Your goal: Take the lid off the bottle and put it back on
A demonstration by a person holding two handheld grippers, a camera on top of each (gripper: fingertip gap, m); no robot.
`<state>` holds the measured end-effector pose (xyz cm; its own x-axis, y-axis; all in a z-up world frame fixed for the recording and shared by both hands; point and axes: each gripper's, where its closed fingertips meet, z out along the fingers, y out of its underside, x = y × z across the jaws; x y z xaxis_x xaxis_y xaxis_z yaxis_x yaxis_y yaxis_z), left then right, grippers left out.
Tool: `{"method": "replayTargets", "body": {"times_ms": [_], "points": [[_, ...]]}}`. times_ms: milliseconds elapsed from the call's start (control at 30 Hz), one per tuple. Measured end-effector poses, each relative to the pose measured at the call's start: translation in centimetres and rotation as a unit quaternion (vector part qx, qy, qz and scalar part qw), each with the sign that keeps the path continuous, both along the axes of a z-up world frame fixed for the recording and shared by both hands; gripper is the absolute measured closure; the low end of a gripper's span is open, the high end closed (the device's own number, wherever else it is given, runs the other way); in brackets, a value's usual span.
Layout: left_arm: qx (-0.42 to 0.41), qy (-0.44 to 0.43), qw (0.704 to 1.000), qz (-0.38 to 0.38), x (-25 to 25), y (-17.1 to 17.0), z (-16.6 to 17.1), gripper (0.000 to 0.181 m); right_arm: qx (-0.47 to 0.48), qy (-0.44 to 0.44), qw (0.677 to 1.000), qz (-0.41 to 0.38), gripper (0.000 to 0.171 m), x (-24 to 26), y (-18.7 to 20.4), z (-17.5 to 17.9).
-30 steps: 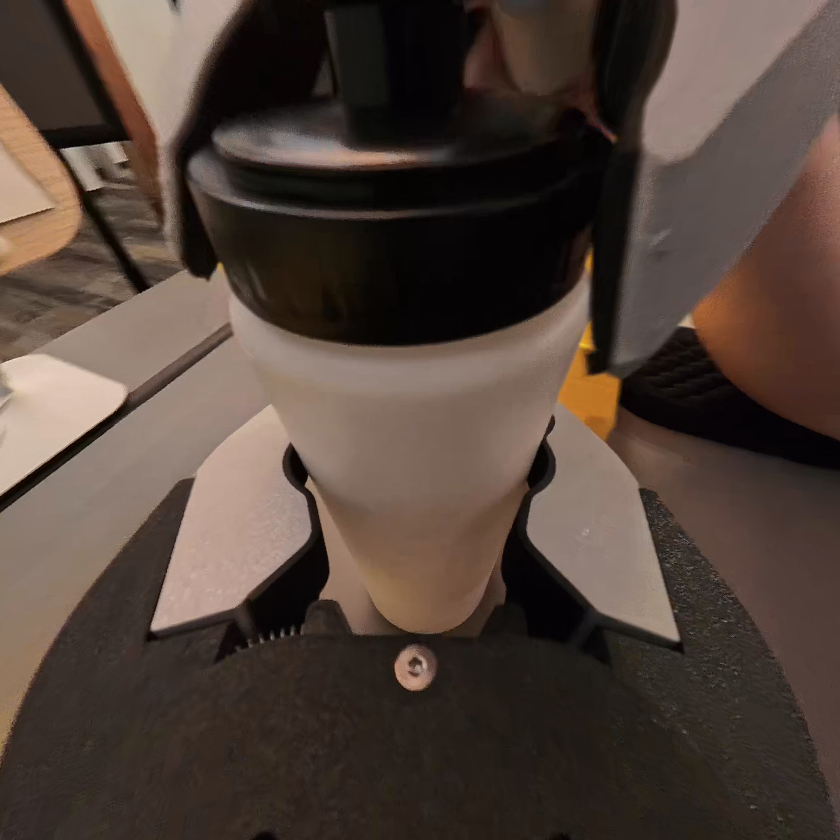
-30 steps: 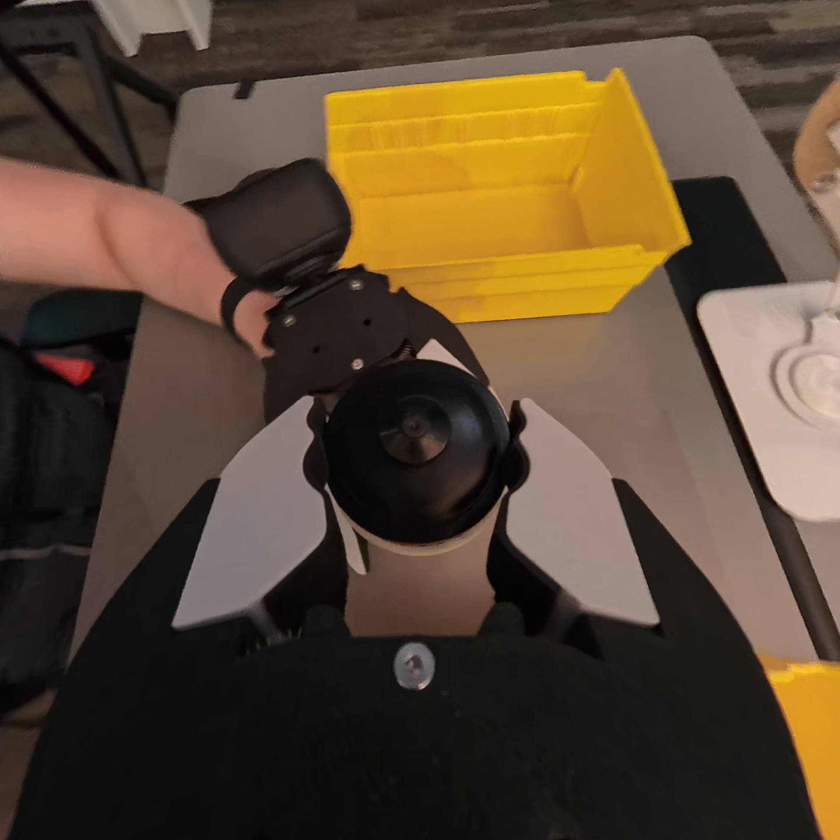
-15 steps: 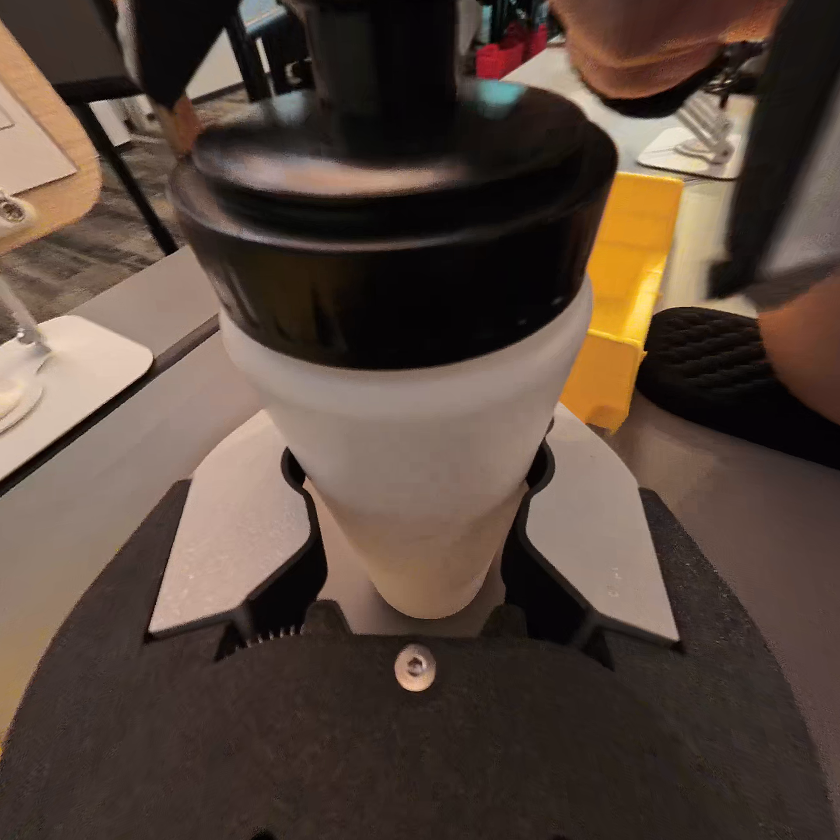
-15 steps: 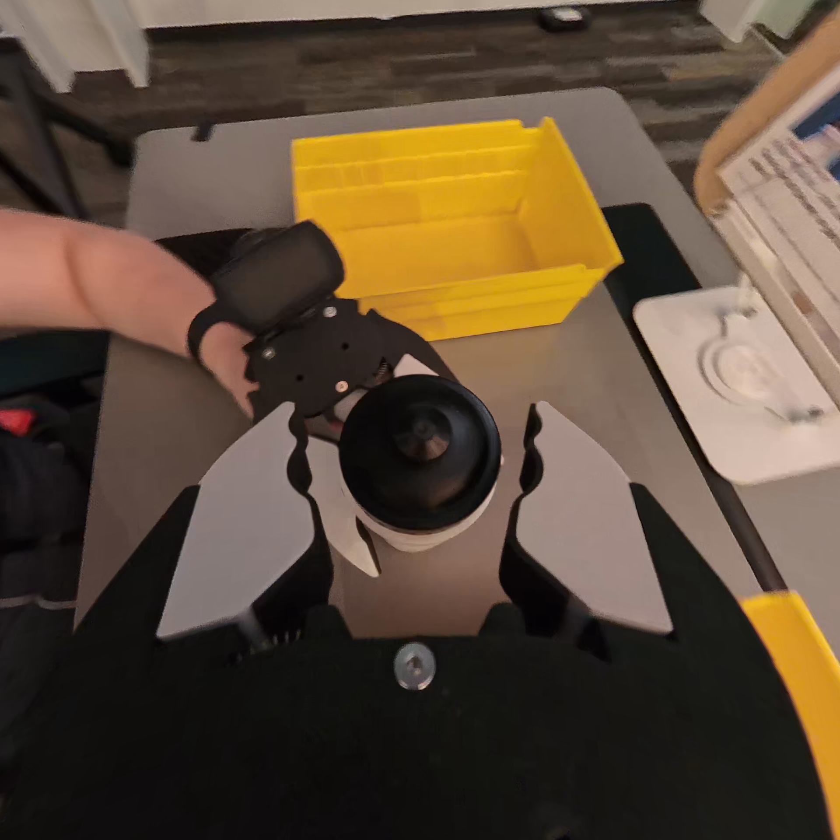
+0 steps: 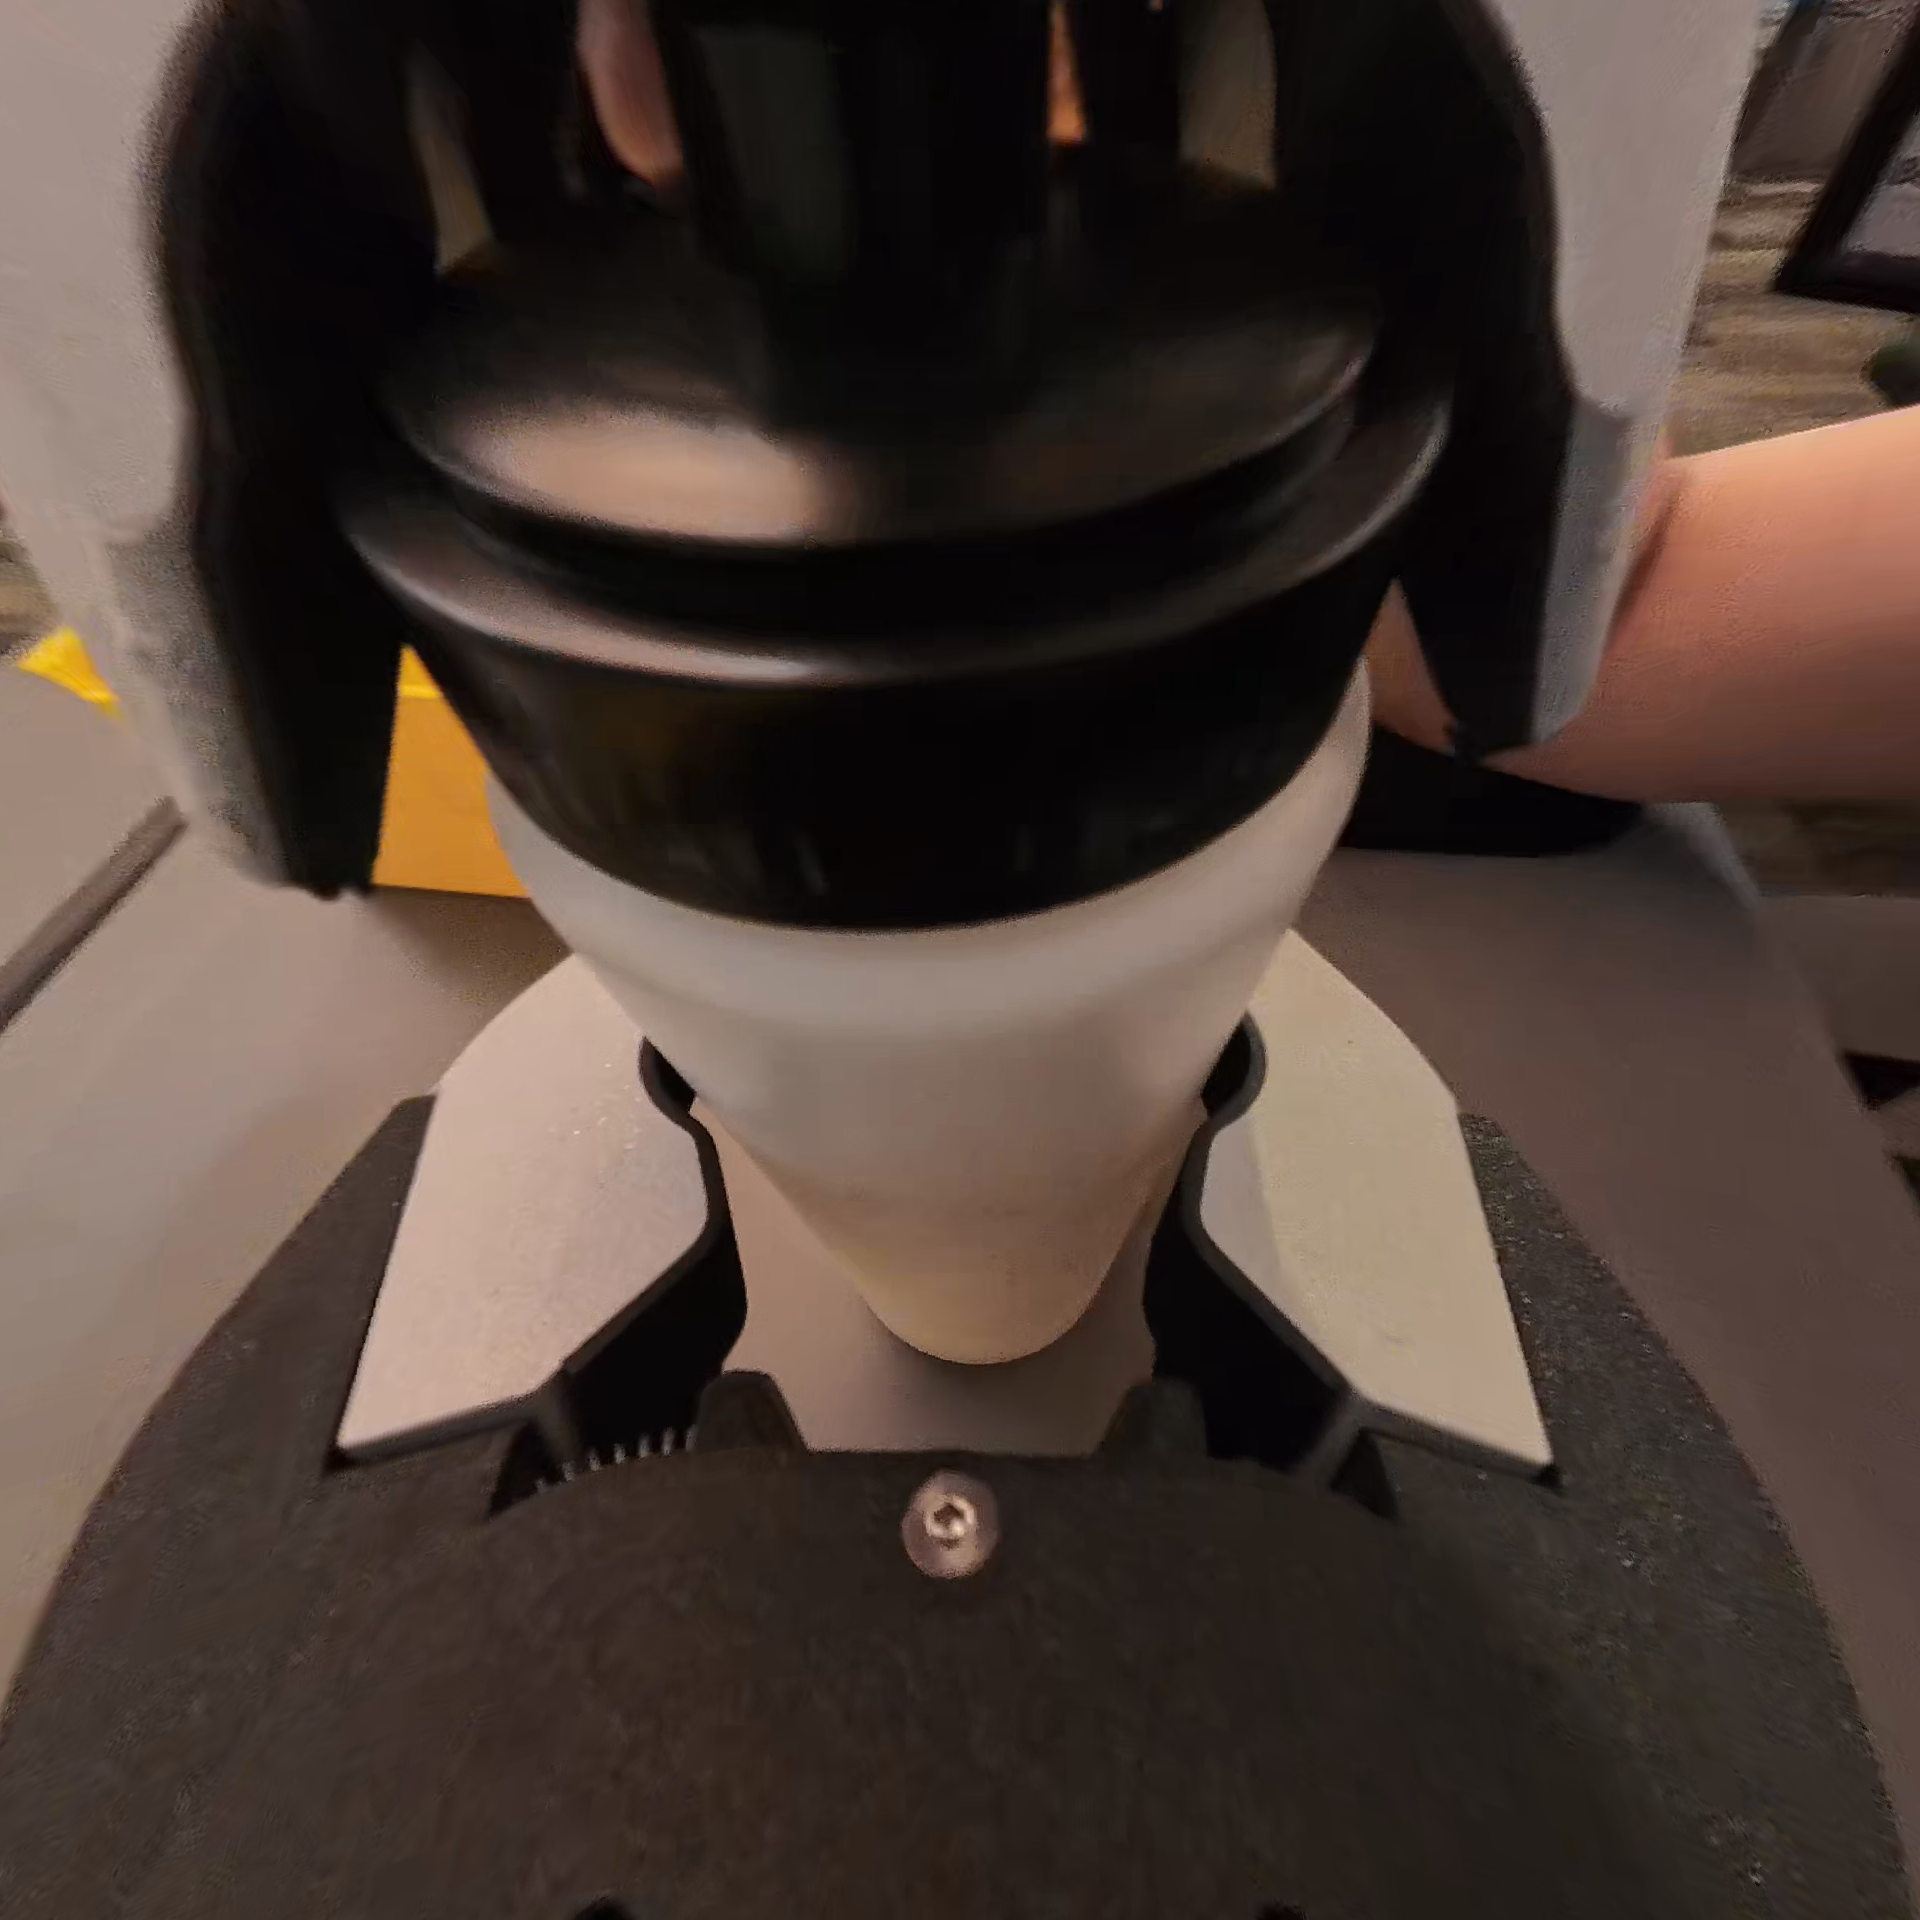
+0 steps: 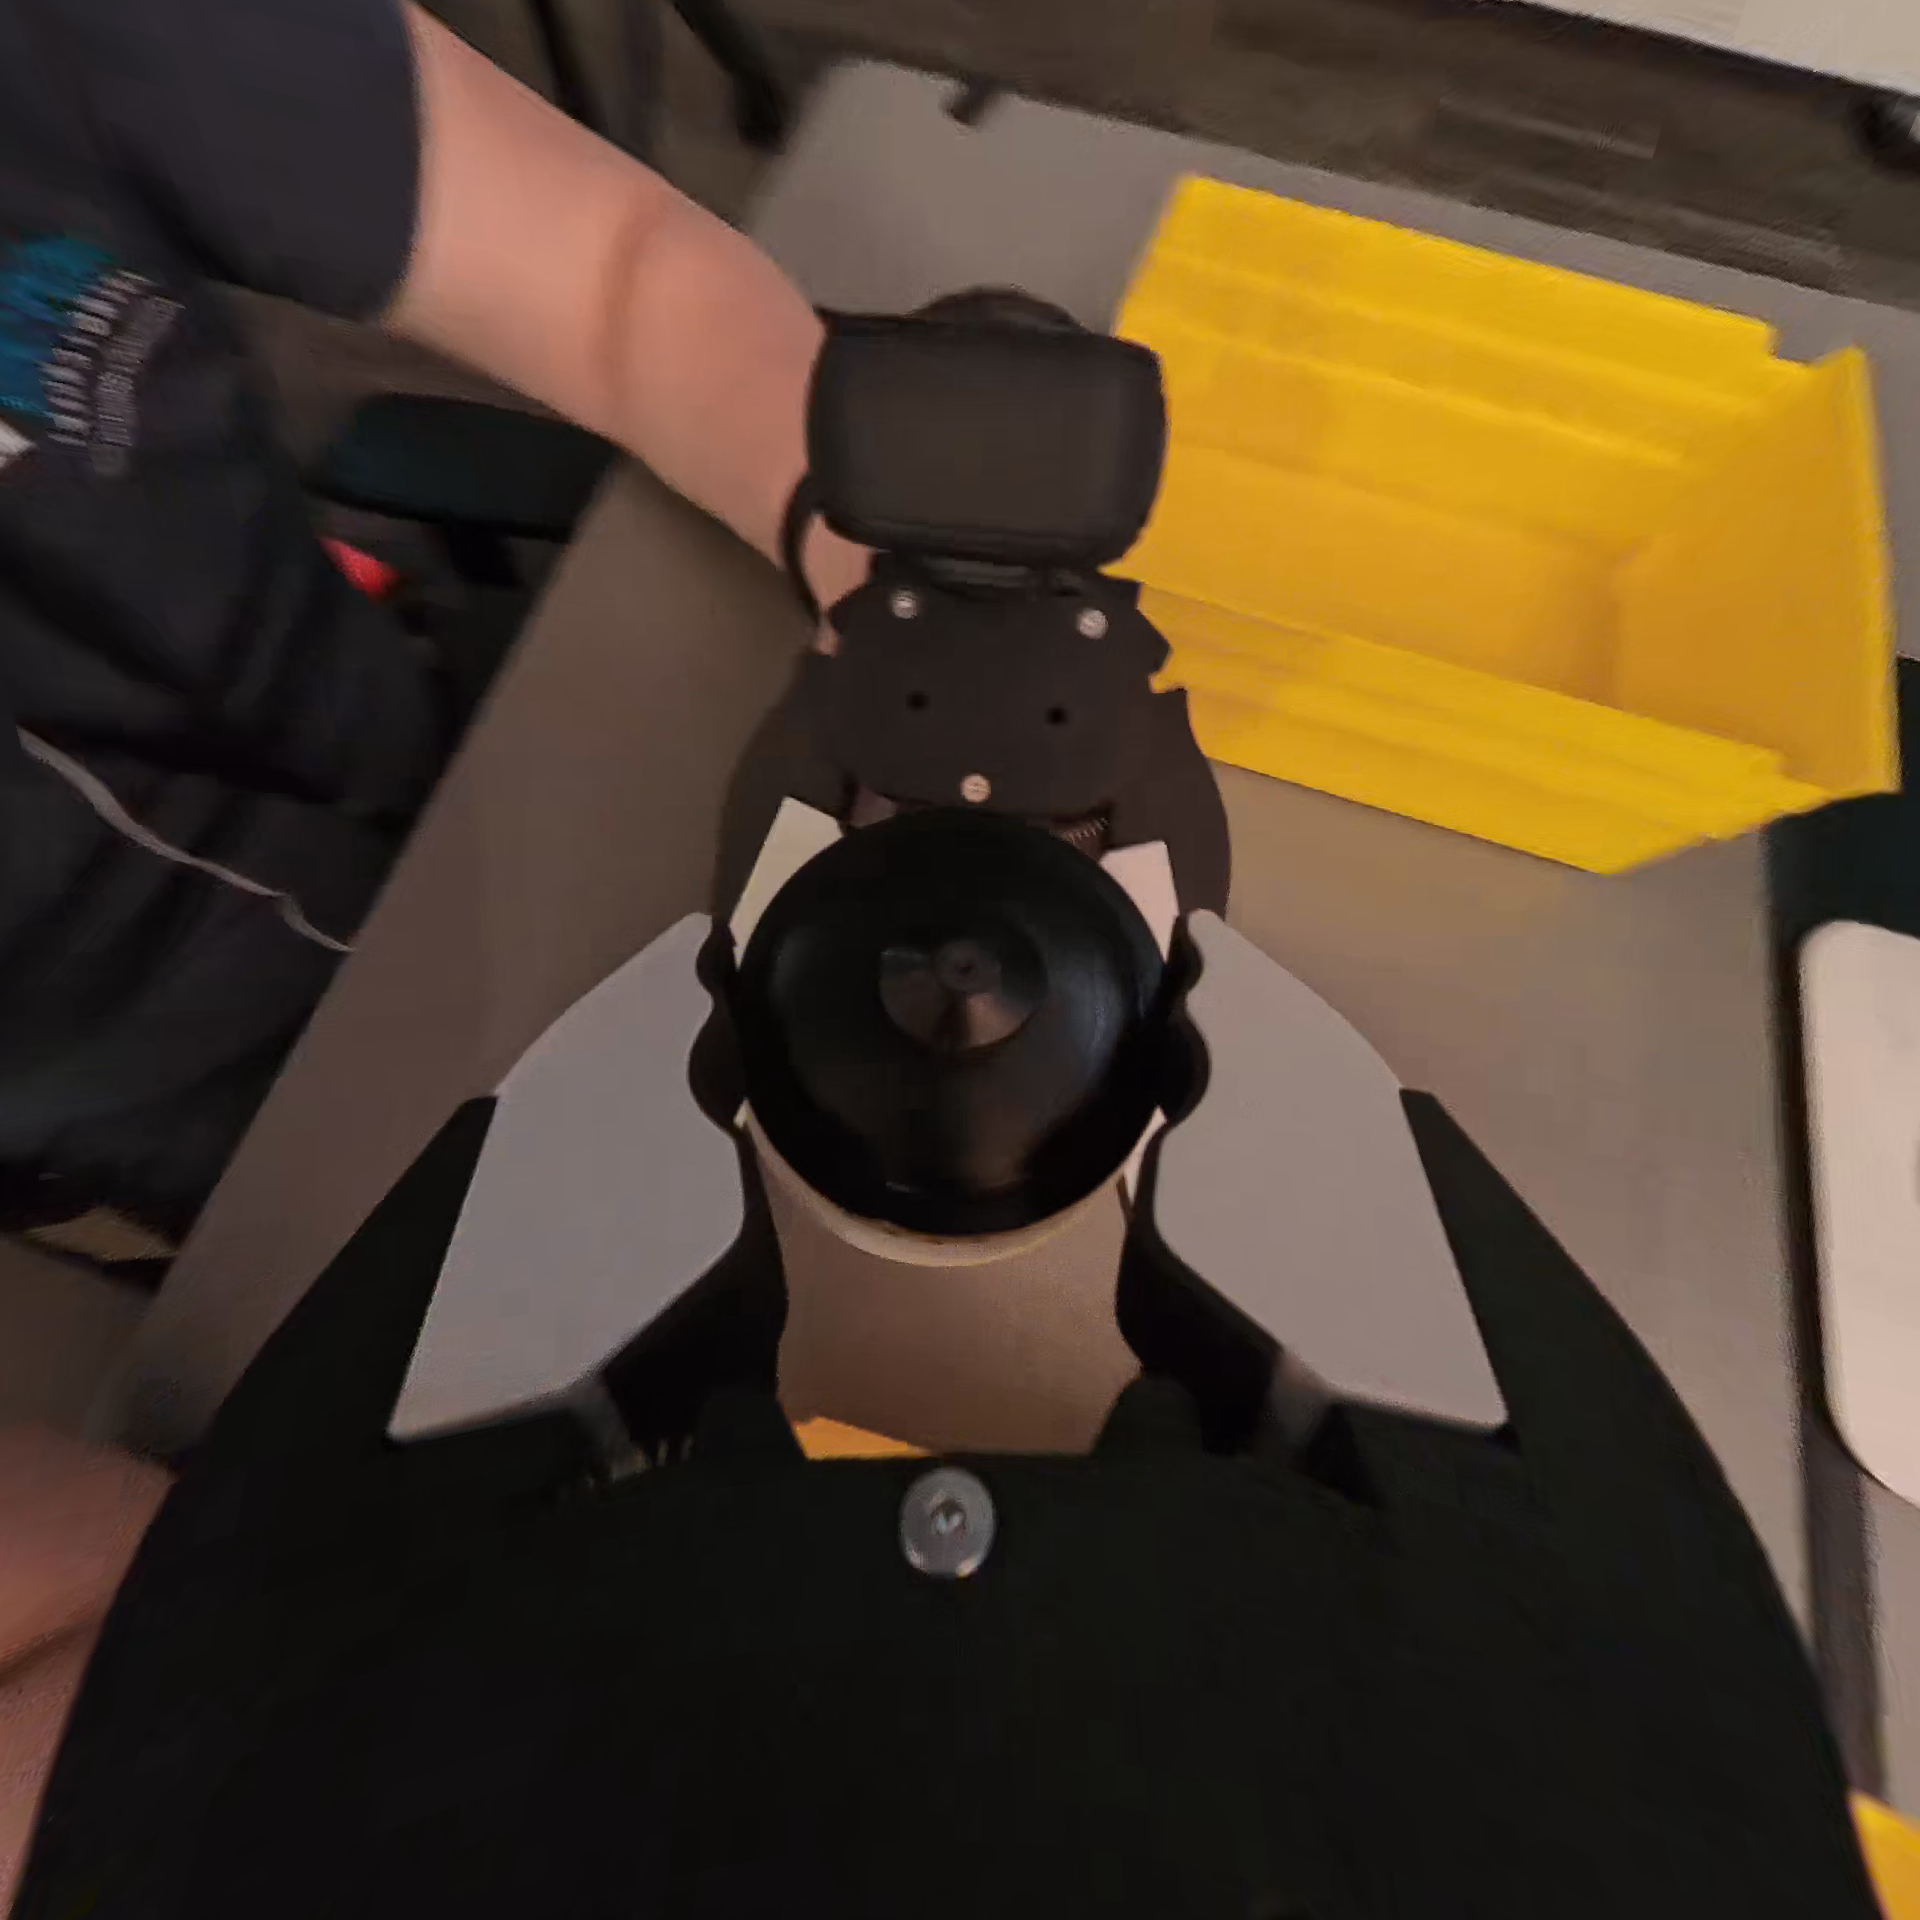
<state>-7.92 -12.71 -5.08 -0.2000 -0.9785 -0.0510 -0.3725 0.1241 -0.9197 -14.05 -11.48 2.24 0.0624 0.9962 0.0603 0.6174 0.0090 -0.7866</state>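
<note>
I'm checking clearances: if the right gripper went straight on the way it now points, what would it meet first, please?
The right gripper points down with its fingers either side of the black lid, apparently gripping it. Straight on, it would likely press that lid onto the white bottle held by the left gripper; the grey table lies beyond.

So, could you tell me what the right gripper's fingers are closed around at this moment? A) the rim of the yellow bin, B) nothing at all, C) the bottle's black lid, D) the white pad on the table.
C: in the right wrist view the right gripper has its fingers pressed against both sides of the black lid, which sits on the white bottle.
</note>
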Motion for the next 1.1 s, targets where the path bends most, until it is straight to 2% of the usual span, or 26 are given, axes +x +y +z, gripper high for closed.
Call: {"method": "replayTargets", "body": {"times_ms": [67, 100, 167, 267, 433, 633, 867, 933, 1033, 1100], "points": [[-0.010, -0.003, 0.999, 0.032, 0.2, 0.8, 0.1, 0.083, -0.019, 0.017, 1.000, -0.011, 0.092, 0.0, 0.5, 0.2], [-0.012, -0.002, 0.998, 0.057, 0.1, 1.7, 0.1, 0.083, -0.021, 0.017, 0.999, -0.036, 0.092, 0.1, 1.3, 0.3], [-0.002, 0.006, 0.992, 0.125, -0.3, 4.0, 0.0, 0.083, -0.013, 0.019, 0.995, -0.101, 0.081, 0.3, 3.0, 0.6], [0.008, 0.011, 0.975, 0.220, -1.4, 6.9, 0.0, 0.084, -0.004, 0.019, 0.982, -0.185, 0.081, 0.5, 4.8, 1.4], [0.012, 0.019, 0.964, 0.266, -1.9, 7.5, 0.0, 0.083, -0.032, 0.013, 0.960, -0.276, 0.091, -0.1, 6.2, 1.0], [0.021, 0.023, 0.965, 0.261, -1.9, 7.2, 0.0, 0.084, -0.020, -0.008, 0.967, -0.253, 0.094, -0.3, 6.1, 0.5], [0.071, 0.031, 0.967, 0.242, -1.3, 5.7, 0.1, 0.083, 0.018, 0.041, 0.996, -0.071, 0.094, 0.1, 3.2, 1.0], [0.061, 0.033, 0.967, 0.245, -1.3, 5.8, 0.0, 0.083, -0.002, 0.040, 0.996, -0.083, 0.094, 0.2, 3.2, 0.9], [0.059, 0.035, 0.966, 0.248, -1.4, 5.9, 0.0, 0.083, -0.017, 0.025, 0.987, -0.160, 0.081, -0.2, 4.1, 1.3], [0.064, 0.036, 0.966, 0.247, -1.4, 5.7, 0.0, 0.083, -0.011, 0.016, 0.974, -0.225, 0.083, -0.5, 4.9, 1.7]]}}
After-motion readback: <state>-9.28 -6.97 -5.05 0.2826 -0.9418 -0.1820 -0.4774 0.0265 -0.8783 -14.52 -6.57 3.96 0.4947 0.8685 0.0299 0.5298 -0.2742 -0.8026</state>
